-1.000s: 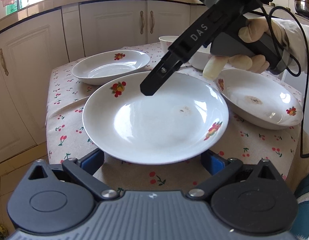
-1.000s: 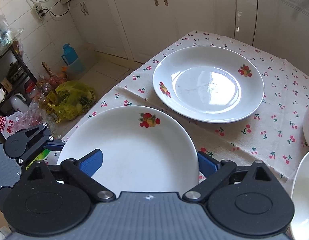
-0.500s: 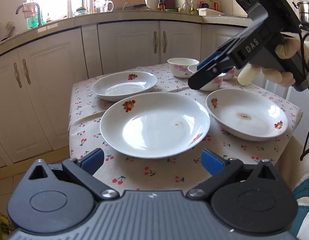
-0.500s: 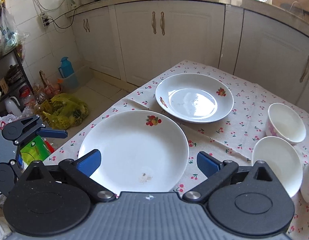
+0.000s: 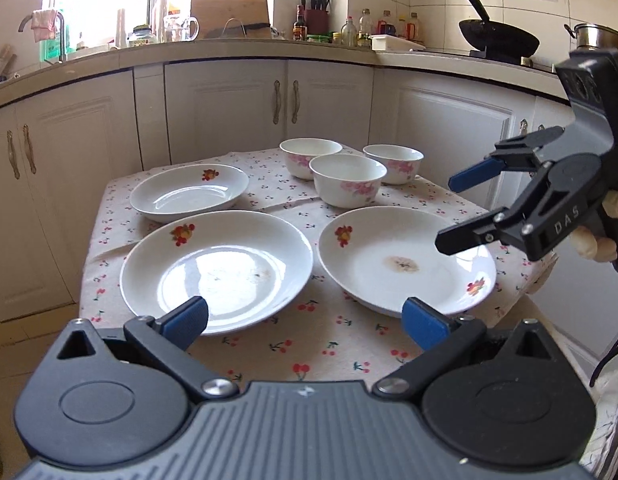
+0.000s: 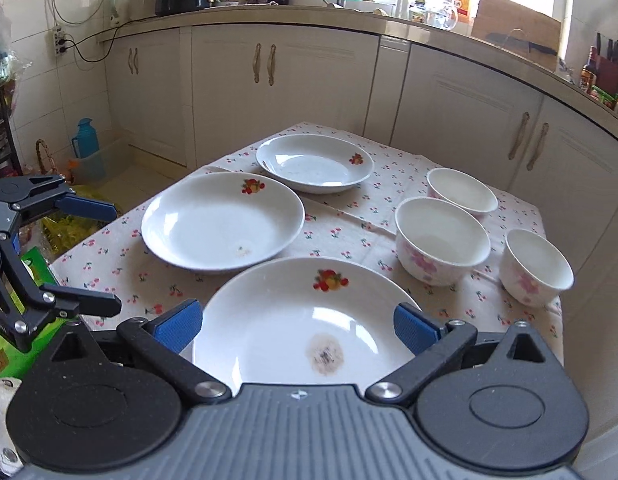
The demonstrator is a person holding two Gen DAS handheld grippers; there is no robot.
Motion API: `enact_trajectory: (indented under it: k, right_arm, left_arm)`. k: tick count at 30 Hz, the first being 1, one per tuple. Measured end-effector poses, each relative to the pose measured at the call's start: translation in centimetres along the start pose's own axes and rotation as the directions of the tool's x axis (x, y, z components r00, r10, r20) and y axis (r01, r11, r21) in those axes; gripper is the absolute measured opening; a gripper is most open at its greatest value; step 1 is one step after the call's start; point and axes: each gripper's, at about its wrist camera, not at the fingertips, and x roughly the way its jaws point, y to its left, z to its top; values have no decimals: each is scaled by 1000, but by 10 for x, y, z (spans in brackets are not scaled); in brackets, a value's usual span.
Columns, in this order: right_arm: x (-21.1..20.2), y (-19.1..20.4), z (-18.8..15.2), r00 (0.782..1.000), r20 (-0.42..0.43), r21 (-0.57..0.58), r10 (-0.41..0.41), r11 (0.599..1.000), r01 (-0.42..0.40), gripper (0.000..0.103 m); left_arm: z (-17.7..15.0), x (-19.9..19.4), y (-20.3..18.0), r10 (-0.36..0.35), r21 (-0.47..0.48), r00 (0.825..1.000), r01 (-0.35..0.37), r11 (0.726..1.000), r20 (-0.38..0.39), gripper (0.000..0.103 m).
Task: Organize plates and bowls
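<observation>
Three white fruit-print plates lie on the cherry-print tablecloth: a far left plate, a near left plate and a stained plate at the right. Behind them stand three white bowls with pink flowers. My left gripper is open and empty, above the table's near edge between the two near plates. My right gripper hangs open over the stained plate's right rim, held by a gloved hand. In the right wrist view the stained plate lies below my open right gripper, untouched.
White cabinets ring the table, with a cluttered worktop above. A wok sits on the stove at the back right. Bags and a blue flask stand on the floor past the table's left edge.
Both grippers drew back and rose from the near left plate, so the whole table shows. The right gripper swung over to the stained plate. All dishes stayed put.
</observation>
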Motion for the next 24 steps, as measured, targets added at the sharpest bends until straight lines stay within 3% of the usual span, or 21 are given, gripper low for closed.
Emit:
enact_trajectory:
  k: [6,11,24]
  right_arm:
    - [-18,-6,-44,998,-29,30,-50,998,51,103]
    - [-18,-6,-73,995,-53,22,-79,997,80,103]
    - [14,-10,-90,998,-61,48,-25,998,28,103]
  left_arm:
    - [2,3,-17,6,-38,1000,-5,999,31,102]
    - [9,8,-28,18,-1,999,-18,1000,29,102]
    - [32,25,-37,-47,89,998,51,995,-46,102]
